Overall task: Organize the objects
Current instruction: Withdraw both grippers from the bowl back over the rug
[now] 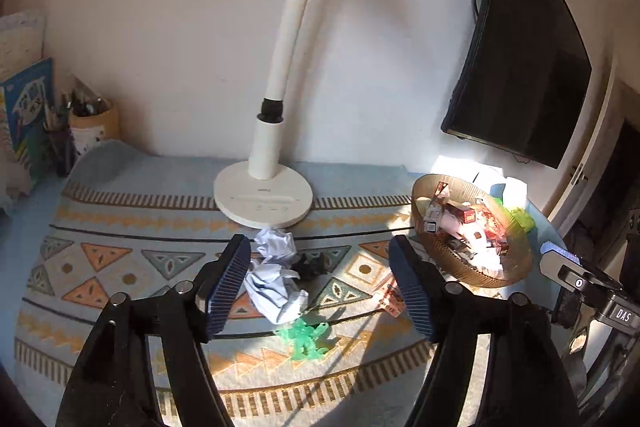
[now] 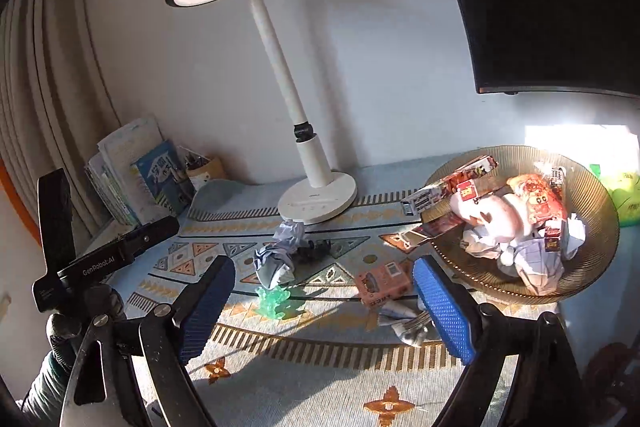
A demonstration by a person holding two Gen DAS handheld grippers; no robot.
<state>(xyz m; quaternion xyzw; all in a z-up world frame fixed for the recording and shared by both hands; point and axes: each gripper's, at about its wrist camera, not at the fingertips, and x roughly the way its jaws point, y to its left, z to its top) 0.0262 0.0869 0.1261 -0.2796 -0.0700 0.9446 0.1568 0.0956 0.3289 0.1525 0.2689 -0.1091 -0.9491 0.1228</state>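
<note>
Crumpled white paper (image 1: 272, 275) (image 2: 280, 255), a small black toy (image 1: 312, 263) (image 2: 316, 247), a green translucent figure (image 1: 308, 339) (image 2: 276, 301) and a pink box (image 1: 390, 297) (image 2: 382, 283) lie on the patterned mat. A brown ribbed bowl (image 1: 516, 267) (image 2: 592, 211) at the right holds boxes, packets and paper. My left gripper (image 1: 320, 287) is open and empty, above the paper and the figure. My right gripper (image 2: 324, 307) is open and empty, above the pink box and a second paper wad (image 2: 404, 323).
A white desk lamp (image 1: 264, 199) (image 2: 316, 199) stands at the back of the mat. Books (image 2: 132, 179) and a pen cup (image 1: 94, 125) (image 2: 202, 169) stand at the back left. A dark monitor (image 1: 520, 67) hangs on the wall at the right. A green bag (image 2: 620, 195) lies behind the bowl.
</note>
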